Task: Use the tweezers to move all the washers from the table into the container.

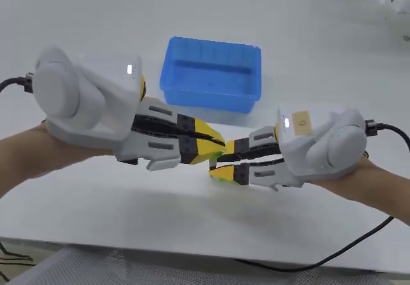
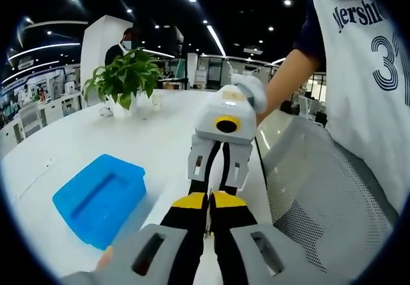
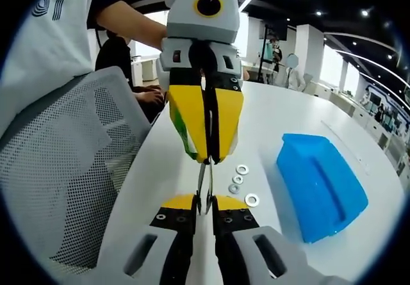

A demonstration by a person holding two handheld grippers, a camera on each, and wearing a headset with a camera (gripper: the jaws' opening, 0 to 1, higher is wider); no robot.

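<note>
Tweezer set-up: left claw and right claw meet tip to tip, each clamped onto the slim tweezers between them. Four washers lie on the surface near the blue container. Next, one claw probably must release so the tweezers can reach a washer.

The left gripper and right gripper meet tip to tip, both clamped on the tweezers, barring the table's front strip. Behind them, bare table runs open to the container, save washers beside the tips. A mesh chair crowds the near edge.
</note>
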